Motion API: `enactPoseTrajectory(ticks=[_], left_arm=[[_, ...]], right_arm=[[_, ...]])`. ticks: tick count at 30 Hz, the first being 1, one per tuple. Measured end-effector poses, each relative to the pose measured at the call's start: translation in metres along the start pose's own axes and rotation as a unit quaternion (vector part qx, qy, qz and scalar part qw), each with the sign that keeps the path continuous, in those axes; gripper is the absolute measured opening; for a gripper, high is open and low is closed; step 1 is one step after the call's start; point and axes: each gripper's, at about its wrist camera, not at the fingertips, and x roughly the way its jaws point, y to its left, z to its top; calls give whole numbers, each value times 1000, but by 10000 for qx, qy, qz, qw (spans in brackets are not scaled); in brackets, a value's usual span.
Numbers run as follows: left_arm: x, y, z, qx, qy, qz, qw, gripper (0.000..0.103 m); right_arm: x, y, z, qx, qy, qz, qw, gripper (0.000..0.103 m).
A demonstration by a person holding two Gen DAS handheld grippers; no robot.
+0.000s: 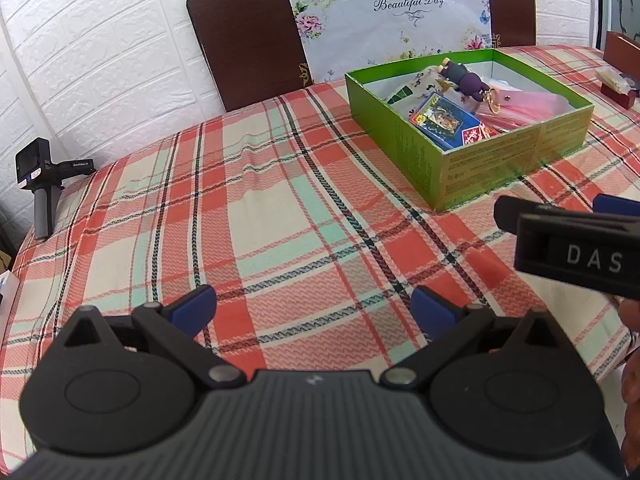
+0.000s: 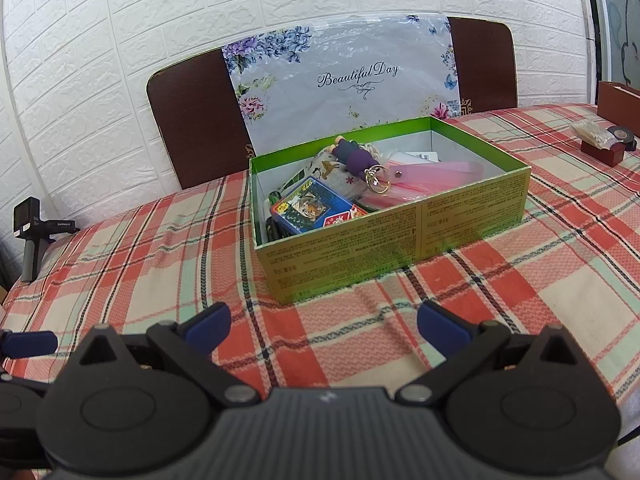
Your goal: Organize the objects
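Seemingly the sorting is close to done, since both grippers are empty and the cloth around them lies bare

Left wrist view: the left gripper [image 1: 314, 310] hovers low over the plaid tablecloth [image 1: 280, 216], its blue fingers spread wide with nothing between them. The green box [image 1: 492, 168] sits at about one o'clock, well apart, with a card pack [image 1: 444, 120], a purple figure keychain [image 1: 466, 80] and a pink pouch [image 1: 516, 110] inside. The right gripper [image 1: 560, 208] pokes in at three o'clock, near the box's front corner. A small camera on a stand [image 1: 38, 184] waits at nine o'clock by the table edge.

Right wrist view: the right gripper [image 2: 322, 324] faces the box [image 2: 400, 236] at twelve o'clock, fingers apart and holding nothing. At two o'clock, far across the table, a small red holder [image 2: 604, 152] with sticks and a roll of tape [image 2: 622, 136] remain outside the box.

If those are meant to go in, I judge the right hand the better one for it. Lift clear over the near wall of the box, approach the holder from above, and close on its body, not the sticks, which would likely spill. Keep it level on the way and set it in the bare far-right corner
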Motion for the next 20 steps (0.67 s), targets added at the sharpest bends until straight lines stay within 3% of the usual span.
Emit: enactPoseTrajectory(ticks=[14,20], left_arm=[[1,1,0,-53,42,-31,10000,103],[-4,3,1,-82,-156,-143,9997,103]], right_arm=[[0,2,-1,3,3,-10,10000,103],[2,2,-3,-19,5,-16,10000,103]])
